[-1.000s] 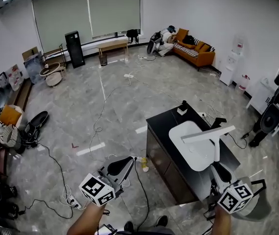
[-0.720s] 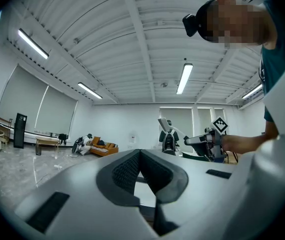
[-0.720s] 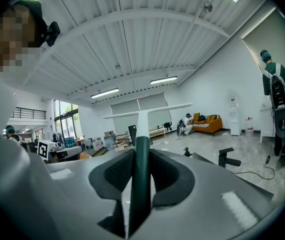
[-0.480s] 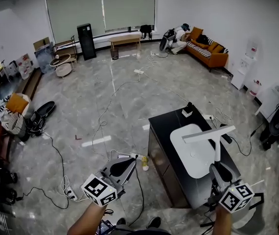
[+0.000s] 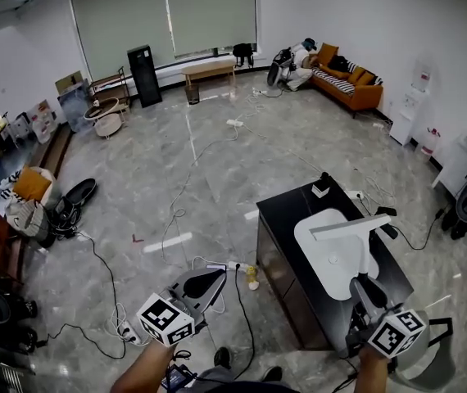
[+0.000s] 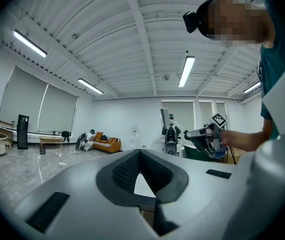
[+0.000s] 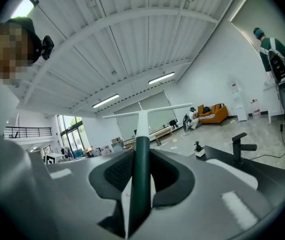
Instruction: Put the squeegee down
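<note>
The squeegee has a white blade (image 5: 352, 226) on a white stem that ends in a dark green handle (image 7: 141, 174). My right gripper (image 5: 368, 288) is shut on that handle and holds it upright over the white sink basin (image 5: 324, 240), which is set in a black counter (image 5: 287, 219). In the right gripper view the blade (image 7: 147, 112) stands crosswise beyond the right gripper (image 7: 141, 151). My left gripper (image 5: 206, 283) hangs over the floor to the left of the counter, jaws together with nothing in them. From the left gripper view, the left gripper (image 6: 140, 154) points toward the right hand.
A black faucet (image 7: 240, 147) stands at the basin's far side, with a small black-and-white object (image 5: 321, 188) on the counter's far corner. Cables (image 5: 176, 211) and a small yellow item (image 5: 252, 277) lie on the grey floor. An orange sofa (image 5: 350, 84) is far back.
The head view has swung, so the counter now sits lower and further right. Both hands have drifted slightly. The squeegee stays gripped and upright over the basin.
</note>
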### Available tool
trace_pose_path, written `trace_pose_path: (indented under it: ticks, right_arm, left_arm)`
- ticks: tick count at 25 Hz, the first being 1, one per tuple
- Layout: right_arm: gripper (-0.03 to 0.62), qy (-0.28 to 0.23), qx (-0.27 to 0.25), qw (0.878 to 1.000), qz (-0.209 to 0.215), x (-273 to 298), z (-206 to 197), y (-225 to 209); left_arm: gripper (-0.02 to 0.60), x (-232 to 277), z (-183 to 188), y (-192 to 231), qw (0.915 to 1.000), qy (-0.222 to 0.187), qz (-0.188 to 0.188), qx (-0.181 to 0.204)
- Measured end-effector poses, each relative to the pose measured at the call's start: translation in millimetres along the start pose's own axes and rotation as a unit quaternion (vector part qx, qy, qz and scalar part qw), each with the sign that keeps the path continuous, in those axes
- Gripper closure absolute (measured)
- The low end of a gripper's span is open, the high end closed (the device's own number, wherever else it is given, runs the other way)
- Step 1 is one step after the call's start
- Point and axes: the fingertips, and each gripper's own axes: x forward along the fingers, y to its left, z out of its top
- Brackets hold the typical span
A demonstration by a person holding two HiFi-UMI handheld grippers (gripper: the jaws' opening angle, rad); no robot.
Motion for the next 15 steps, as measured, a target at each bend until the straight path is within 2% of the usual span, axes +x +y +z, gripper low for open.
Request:
trace_pose_path:
  ticks: [5, 15]
  right_arm:
    - [0.493, -0.013, -0.002, 1.000, -0.016, 10, 6, 9]
    - [0.493, -0.026, 0.004, 0.998, -0.065, 32, 8, -7]
  left_arm:
    - [0.577, -2, 23, 23, 0.9997, -0.011, -0.016, 0.012]
    - [0.577, 31, 12, 63, 0.9983, 0.005, -0.058, -0.001]
